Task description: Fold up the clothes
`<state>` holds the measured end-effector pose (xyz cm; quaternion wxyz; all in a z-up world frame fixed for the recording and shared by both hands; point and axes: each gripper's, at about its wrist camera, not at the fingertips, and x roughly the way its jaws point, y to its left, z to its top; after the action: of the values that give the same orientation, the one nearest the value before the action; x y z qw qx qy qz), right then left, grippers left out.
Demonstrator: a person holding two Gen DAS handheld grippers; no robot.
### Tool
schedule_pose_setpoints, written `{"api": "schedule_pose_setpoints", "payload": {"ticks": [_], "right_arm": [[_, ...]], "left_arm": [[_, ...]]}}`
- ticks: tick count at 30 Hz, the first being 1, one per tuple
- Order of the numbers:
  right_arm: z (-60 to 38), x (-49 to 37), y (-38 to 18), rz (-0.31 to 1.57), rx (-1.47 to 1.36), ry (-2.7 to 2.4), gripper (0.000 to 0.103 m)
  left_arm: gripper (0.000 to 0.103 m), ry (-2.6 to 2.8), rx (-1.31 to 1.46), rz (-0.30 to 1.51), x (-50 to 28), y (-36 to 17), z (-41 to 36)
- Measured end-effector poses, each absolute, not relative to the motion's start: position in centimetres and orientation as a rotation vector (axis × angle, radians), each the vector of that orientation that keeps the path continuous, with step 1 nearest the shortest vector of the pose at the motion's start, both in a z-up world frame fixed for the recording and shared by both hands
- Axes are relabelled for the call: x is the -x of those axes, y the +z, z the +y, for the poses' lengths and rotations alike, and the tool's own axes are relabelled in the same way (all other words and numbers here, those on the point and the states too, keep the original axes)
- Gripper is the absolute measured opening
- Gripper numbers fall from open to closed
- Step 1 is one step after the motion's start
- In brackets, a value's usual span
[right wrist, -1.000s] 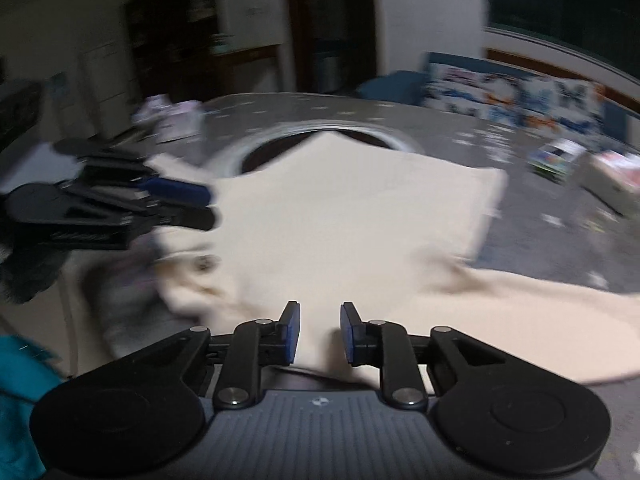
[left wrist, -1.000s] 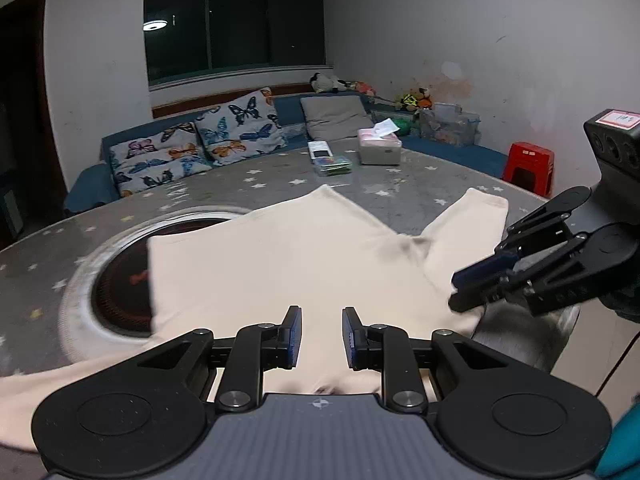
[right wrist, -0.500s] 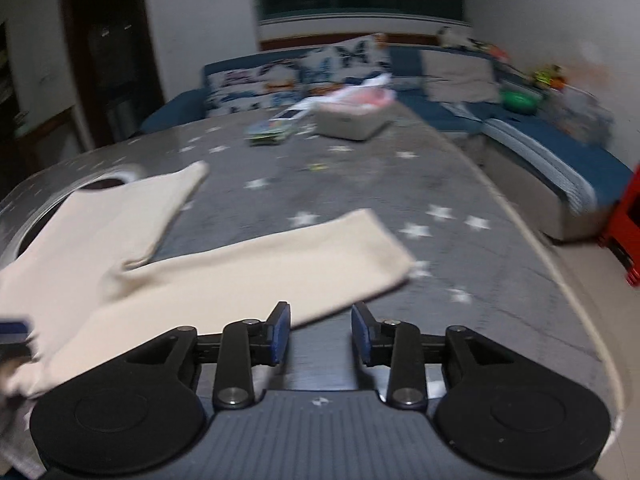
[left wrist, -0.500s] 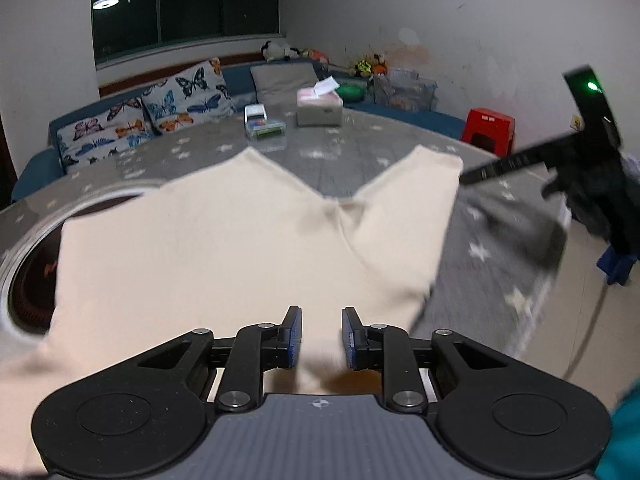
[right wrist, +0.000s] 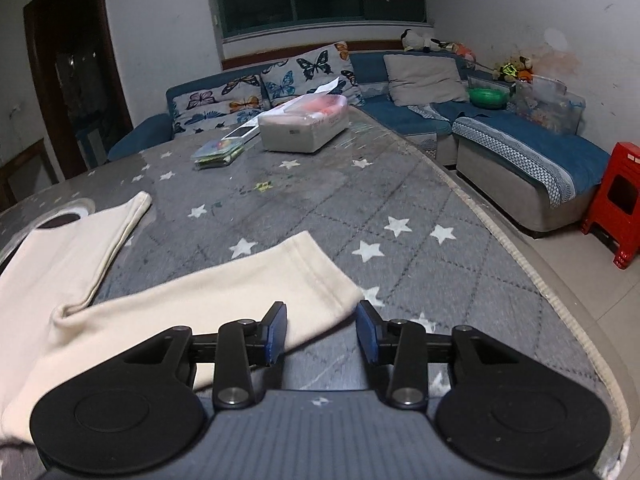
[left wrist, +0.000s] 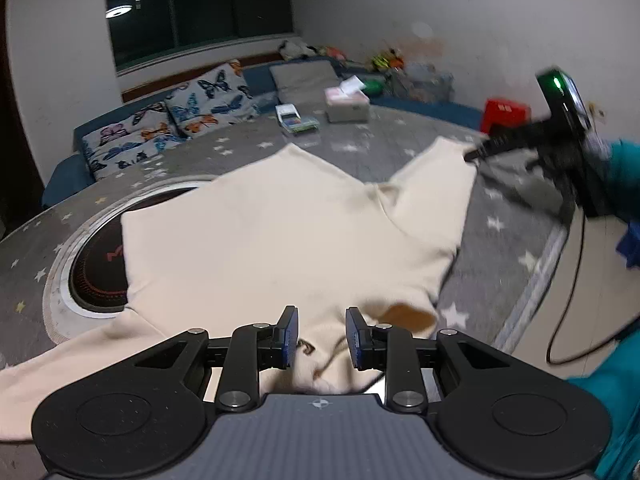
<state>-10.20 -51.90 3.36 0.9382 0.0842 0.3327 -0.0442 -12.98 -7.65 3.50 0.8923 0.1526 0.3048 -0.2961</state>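
Cream sweatshirt (left wrist: 280, 232) lies spread on the star-print tabletop (left wrist: 504, 216), body partly over the round cooktop ring (left wrist: 88, 264) at left. My left gripper (left wrist: 322, 338) hovers at the neckline near edge, jaws apart, nothing clamped; collar fabric sits between the pads but isn't pinched. To the right, the sleeve (right wrist: 224, 304) lies out flat, cuff end just beside my right gripper (right wrist: 320, 330), also parted and empty. Step in hand, I judge: grab the cuff to fold the sleeve inward. To do it well: lower the right gripper over the cuff hem, take both layers, lift slightly, carry across the body. Left should pin the collar so the body doesn't drag.
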Motion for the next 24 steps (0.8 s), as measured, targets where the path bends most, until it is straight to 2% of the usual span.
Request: {"api": "schedule_pose_setpoints", "payload": {"ticks": [5,9,11,14,21,24], "right_arm": [[-52.1,9.9,3.2,0.670,-0.193,-0.112,0.024],[-52.3,10.0,3.1,0.663,-0.207,-0.128,0.015],[-52.4,10.0,3.2,0.660,-0.212,-0.136,0.012],[-52.5,10.0,3.2,0.658,-0.231,-0.138,0.012],[-52.2,10.0,3.2,0.645,-0.252,-0.140,0.031],[-51.9,9.7,3.1,0.642,-0.239,-0.142,0.031]], "left_arm": [[0.027,-0.646,-0.369,0.648,12.7,2.3,-8.4],[0.004,-0.637,-0.372,0.645,12.8,2.2,-8.2],[0.002,-0.624,-0.351,0.628,13.0,2.8,-7.7],[0.001,-0.606,-0.308,0.600,13.2,3.9,-7.1],[0.001,-0.646,-0.326,0.612,13.8,3.7,-7.4],[0.001,-0.655,-0.366,0.641,13.7,2.7,-7.8]]}}
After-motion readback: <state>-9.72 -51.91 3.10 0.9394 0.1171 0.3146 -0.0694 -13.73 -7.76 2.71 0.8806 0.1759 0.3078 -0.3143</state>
